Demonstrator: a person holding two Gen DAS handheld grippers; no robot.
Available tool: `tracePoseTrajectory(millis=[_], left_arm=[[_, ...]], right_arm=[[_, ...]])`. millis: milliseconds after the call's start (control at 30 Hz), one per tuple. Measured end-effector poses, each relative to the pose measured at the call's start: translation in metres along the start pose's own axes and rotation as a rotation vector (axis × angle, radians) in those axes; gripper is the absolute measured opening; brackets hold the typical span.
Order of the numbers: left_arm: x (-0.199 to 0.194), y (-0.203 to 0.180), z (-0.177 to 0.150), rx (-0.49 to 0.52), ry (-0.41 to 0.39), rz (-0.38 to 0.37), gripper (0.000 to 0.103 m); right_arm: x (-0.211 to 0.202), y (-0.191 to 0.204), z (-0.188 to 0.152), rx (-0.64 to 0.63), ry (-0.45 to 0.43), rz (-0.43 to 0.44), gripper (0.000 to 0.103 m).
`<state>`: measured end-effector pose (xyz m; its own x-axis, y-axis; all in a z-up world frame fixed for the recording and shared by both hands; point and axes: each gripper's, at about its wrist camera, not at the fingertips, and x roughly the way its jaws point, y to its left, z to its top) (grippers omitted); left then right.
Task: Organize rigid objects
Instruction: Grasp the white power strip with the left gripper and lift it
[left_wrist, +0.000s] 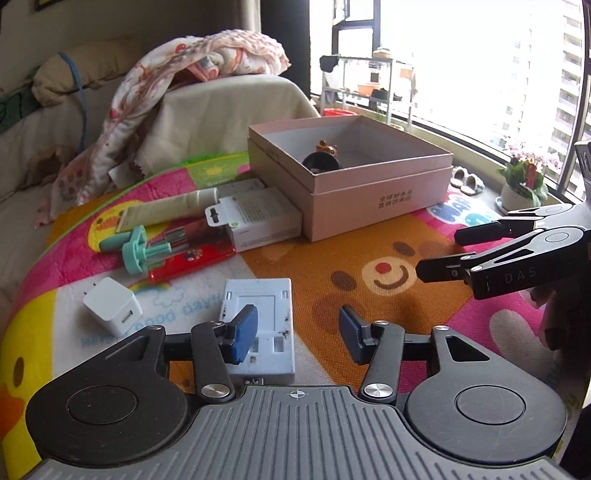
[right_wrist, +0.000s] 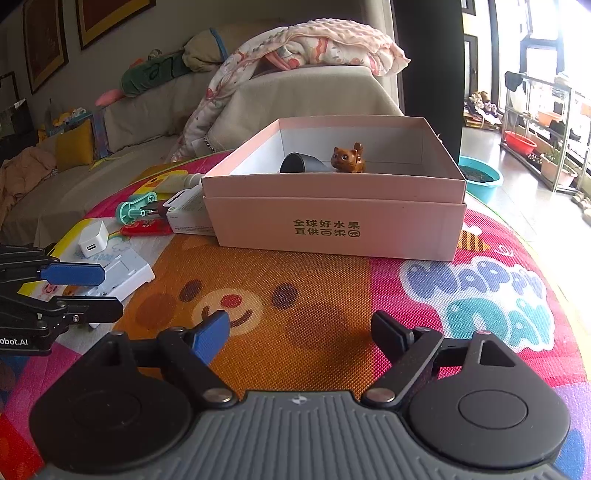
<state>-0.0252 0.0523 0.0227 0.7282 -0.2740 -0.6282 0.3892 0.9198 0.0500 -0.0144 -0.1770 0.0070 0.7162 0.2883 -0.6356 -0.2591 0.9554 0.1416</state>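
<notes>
Pink box stands open toward the far side of the cartoon play mat; a small brown animal figurine and a dark cup-like piece are already inside it. Loose items are left on the mat to the box's left: white wall plate, white USB charger, teal-handled tools on a red case, a white carton, a cream tube.

Left hand-held gripper is held low over the wall plate, jaws parted, nothing between them; one blue pad overlaps the plate's near half. Right hand-held gripper is parked over bare mat, jaws wide, empty.

Step judged: pickup of the wall plate. The plate lies flat and thin, so a wider opening is probably needed, with the pads lowered astride its narrow width and squared to its long edges before closing. A skewed bite is likely to tip it. The charger just beside it should be left undisturbed.
</notes>
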Motion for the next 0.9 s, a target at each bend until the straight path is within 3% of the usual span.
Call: tracePoseTrajectory(millis=[100, 133, 300, 600, 733, 900], left_arm=[[0.0, -0.007, -0.002, 0.094, -0.035, 0.159, 0.054], [0.002, -0.006, -0.002, 0.098, -0.022, 0.174, 0.054], [0.013, 0.007, 0.001, 0.017, 0.018, 0.085, 0.054], [0.022, 0.021, 0.0, -0.077, -0.029, 0.061, 0.055], [0.031, 0.032, 0.0, -0.136, 0.03, 0.06, 0.055], [0.028, 0.038, 0.003, -0.186, -0.004, 0.056, 0.054]], right_arm=[[0.0, 0.0, 0.0, 0.002, -0.001, 0.001, 0.084], [0.0, 0.0, 0.0, 0.002, -0.001, 0.001, 0.084], [0.0, 0.0, 0.0, -0.001, 0.0, 0.0, 0.085], [0.001, 0.0, -0.001, -0.001, 0.001, 0.002, 0.086], [0.001, 0.001, -0.001, -0.006, 0.001, 0.0, 0.087], [0.002, 0.003, -0.001, -0.015, 0.004, -0.006, 0.087]])
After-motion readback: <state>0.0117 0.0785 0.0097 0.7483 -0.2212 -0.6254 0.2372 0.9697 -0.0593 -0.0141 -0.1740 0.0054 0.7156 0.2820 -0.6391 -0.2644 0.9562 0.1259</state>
